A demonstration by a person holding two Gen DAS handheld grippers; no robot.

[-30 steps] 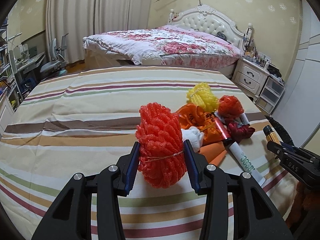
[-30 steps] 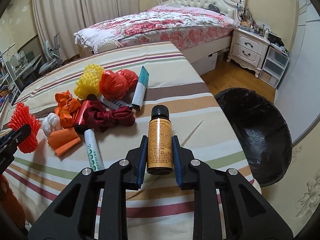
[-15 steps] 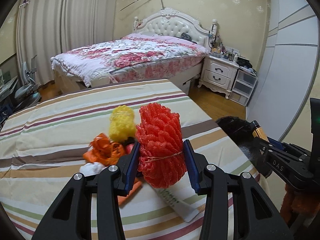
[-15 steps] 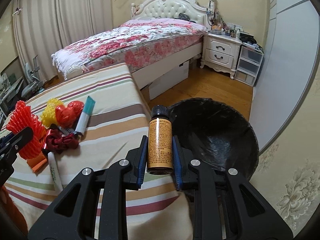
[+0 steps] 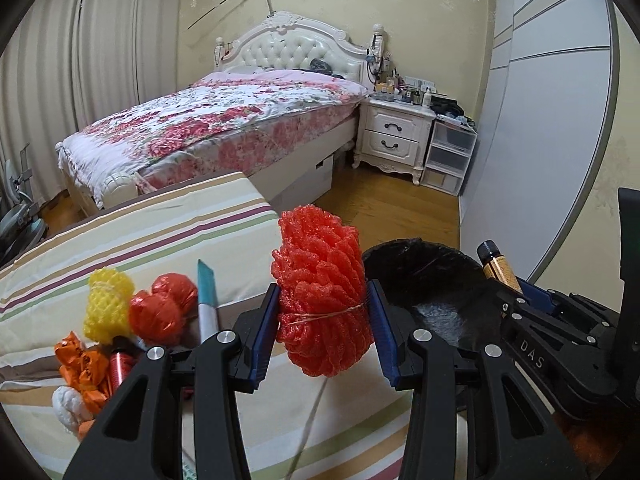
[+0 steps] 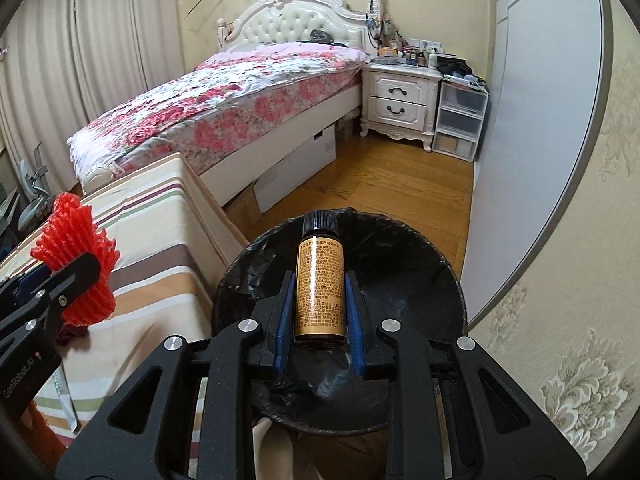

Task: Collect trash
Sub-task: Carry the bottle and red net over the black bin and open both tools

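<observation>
My left gripper (image 5: 324, 304) is shut on a red foam net bundle (image 5: 320, 280) tied with a rubber band, held above the right edge of the striped table (image 5: 160, 240), beside the black-lined trash bin (image 5: 420, 276). My right gripper (image 6: 320, 288) is shut on a small amber bottle (image 6: 320, 284) with a black cap, held upright over the bin (image 6: 400, 276). The red bundle also shows in the right wrist view (image 6: 76, 264). More trash lies on the table: a yellow foam net (image 5: 106, 300), a red bag (image 5: 160, 308), a teal-capped tube (image 5: 207, 296) and orange wrappers (image 5: 80, 364).
The bin stands on the wooden floor (image 6: 400, 176) against the table's right side. A floral bed (image 6: 240, 96), a white nightstand (image 6: 400, 100) and plastic drawers (image 6: 460, 120) stand beyond. A wall (image 6: 540, 160) runs close on the right.
Both grippers have swung right with their loads. The bottle has gone from above the table to over the bin. The red bundle has moved from the trash pile to the table's right edge.
</observation>
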